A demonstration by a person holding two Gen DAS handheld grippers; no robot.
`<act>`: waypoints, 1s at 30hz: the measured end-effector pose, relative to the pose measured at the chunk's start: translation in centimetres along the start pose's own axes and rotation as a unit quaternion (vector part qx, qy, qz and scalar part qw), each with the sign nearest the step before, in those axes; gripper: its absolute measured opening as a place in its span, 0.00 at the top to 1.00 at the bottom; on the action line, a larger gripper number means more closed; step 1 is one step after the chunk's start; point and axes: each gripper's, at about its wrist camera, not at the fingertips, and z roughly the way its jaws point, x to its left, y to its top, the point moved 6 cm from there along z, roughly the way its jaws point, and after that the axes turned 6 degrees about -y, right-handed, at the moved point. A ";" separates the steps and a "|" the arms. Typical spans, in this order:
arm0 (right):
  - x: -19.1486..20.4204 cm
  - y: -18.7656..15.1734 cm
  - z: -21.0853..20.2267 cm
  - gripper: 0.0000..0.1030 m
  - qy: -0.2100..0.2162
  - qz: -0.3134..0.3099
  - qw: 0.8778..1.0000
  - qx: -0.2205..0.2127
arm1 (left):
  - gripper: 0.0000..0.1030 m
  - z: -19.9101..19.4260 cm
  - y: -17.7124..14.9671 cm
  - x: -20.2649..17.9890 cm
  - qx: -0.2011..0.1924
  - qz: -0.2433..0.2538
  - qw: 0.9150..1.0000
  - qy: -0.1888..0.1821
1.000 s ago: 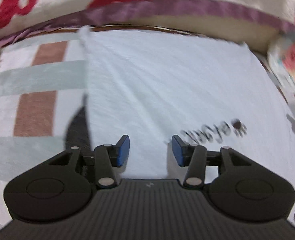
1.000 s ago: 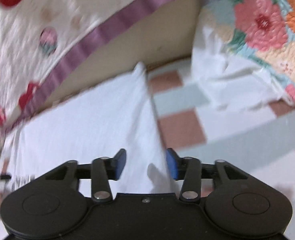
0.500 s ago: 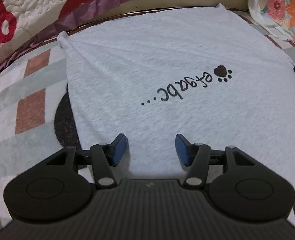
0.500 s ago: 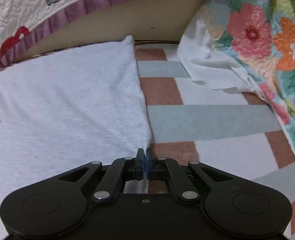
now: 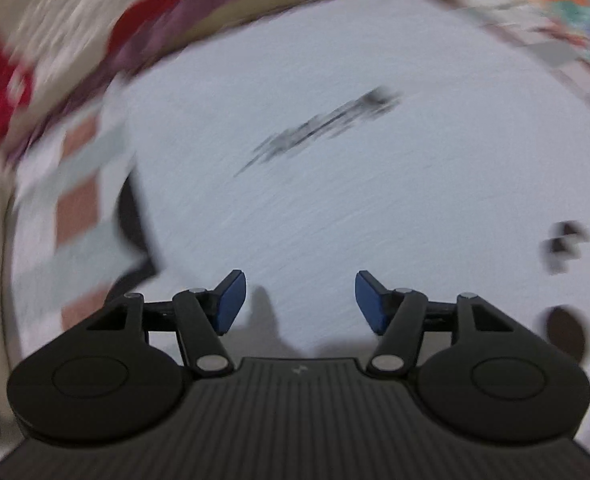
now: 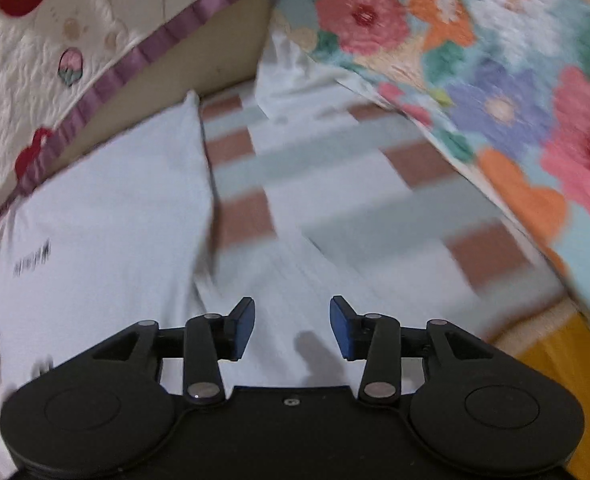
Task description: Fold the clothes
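Soft matt knit cloth T-shirt (image 5: 375, 200); checked woven sheet (image 6: 335, 184); stitched quilt (image 6: 495, 60), floral; satin-sheened purple trim (image 6: 155, 44); matt black plastic right gripper (image 6: 291, 326), blue pads (image 6: 243, 328).

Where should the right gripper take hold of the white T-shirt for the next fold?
Probably the white T-shirt at its right side edge, pinched from the striped mat. That edge lies flat, straight and exposed. The right gripper hangs open beside it, and the left gripper is open too.

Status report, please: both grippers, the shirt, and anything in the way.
Left gripper open, empty. Right gripper open, empty. Pale grey printed T-shirt flat on checked blanket. Floral quilt alongside, clear.
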 end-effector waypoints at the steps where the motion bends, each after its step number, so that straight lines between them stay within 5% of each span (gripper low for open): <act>1: -1.0 -1.1 -0.9 0.53 0.000 0.009 1.000 0.004 | 0.42 -0.5 0.8 -1.6 -0.014 0.019 1.000 -0.008; 6: -5.0 -4.4 -3.3 0.49 0.055 0.125 0.991 0.003 | 0.41 -0.8 5.1 -12.7 -0.067 0.078 0.991 -0.087; 10: -5.9 -5.7 -1.8 0.49 0.134 0.200 0.970 0.016 | 0.41 0.4 5.8 -17.9 -0.066 0.087 0.983 -0.149; 15: -6.7 -5.2 1.8 0.45 0.152 0.256 0.955 0.005 | 0.41 1.7 6.6 -24.4 -0.064 0.099 0.967 -0.225; 19: -6.2 -5.3 3.5 0.47 0.198 0.297 0.934 0.010 | 0.41 2.3 5.2 -26.1 -0.042 0.113 0.963 -0.243; 20: -5.8 -5.2 3.4 0.78 0.194 0.284 0.939 0.005 | 0.41 2.3 4.8 -26.2 -0.033 0.116 0.962 -0.244; 21: -5.4 -4.8 2.7 0.96 0.183 0.256 0.949 -0.018 | 0.41 2.4 4.4 -26.4 -0.024 0.120 0.962 -0.245; 24: -4.4 -3.2 -2.3 0.97 0.187 0.182 0.954 -0.149 | 0.41 2.6 3.2 -26.9 0.002 0.130 0.960 -0.250; 25: -4.3 -3.3 -2.9 0.97 0.170 0.165 0.959 -0.158 | 0.41 2.7 2.8 -27.0 0.010 0.133 0.959 -0.251; 30: -4.8 -5.4 -1.1 0.97 0.107 0.145 0.979 -0.097 | 0.40 2.9 0.8 -27.8 0.054 0.150 0.953 -0.258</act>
